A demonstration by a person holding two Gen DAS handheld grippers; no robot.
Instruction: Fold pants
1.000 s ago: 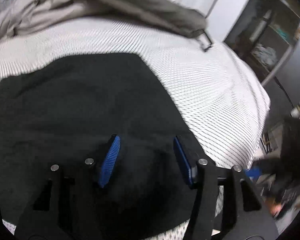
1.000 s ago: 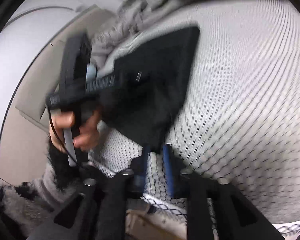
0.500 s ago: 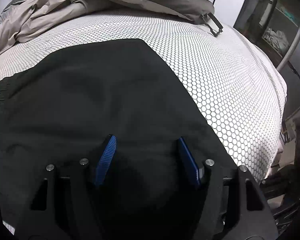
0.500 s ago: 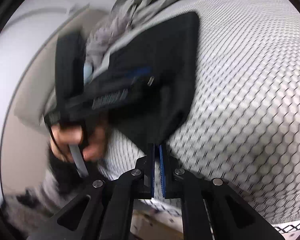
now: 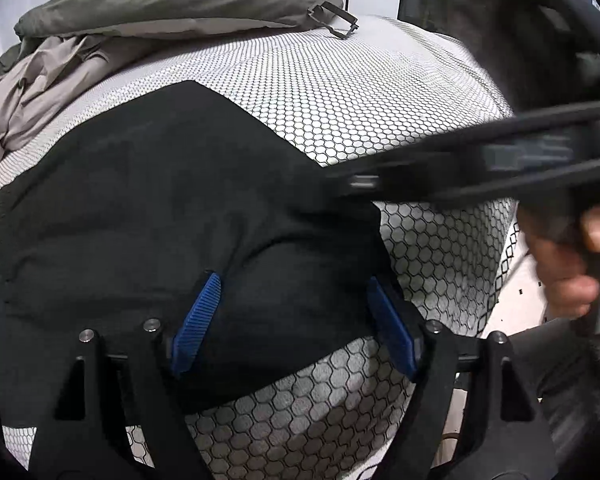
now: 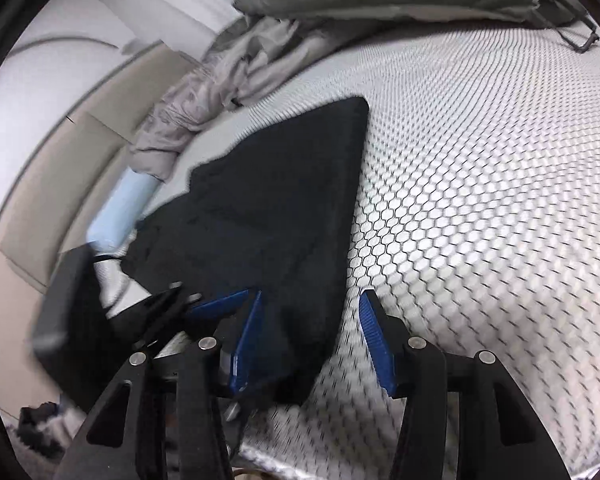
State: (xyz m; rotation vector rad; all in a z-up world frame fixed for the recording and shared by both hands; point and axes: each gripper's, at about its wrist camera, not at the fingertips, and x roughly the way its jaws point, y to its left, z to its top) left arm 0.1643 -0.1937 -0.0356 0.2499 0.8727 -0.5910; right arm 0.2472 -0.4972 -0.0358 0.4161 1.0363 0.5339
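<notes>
Black pants (image 5: 172,200) lie folded on the hexagon-patterned bed cover (image 5: 360,92). My left gripper (image 5: 295,322) hovers low over their near edge, its jaws opening, with a hump of black cloth between the blue pads (image 5: 198,318) but not pinched. In the right wrist view the pants (image 6: 268,216) taper toward me. My right gripper (image 6: 312,340) straddles their near corner with its jaws opening, the right pad clear of the cloth. The right gripper (image 5: 460,168) also shows as a blur in the left wrist view, held by a hand (image 5: 564,276). The left gripper (image 6: 168,312) shows at the lower left.
A heap of grey and olive clothes (image 5: 160,12) with a dark clip hanger (image 5: 336,20) lies along the far side of the bed. A pale blue item (image 6: 120,212) sits by the beige wall panel (image 6: 60,184). The bed's edge drops off at the right (image 5: 504,248).
The right gripper, shut half a second ago, has opened around the pants' near corner. The left gripper has widened, rolled and sunk toward the near edge. The right gripper has swung into the left wrist view.
</notes>
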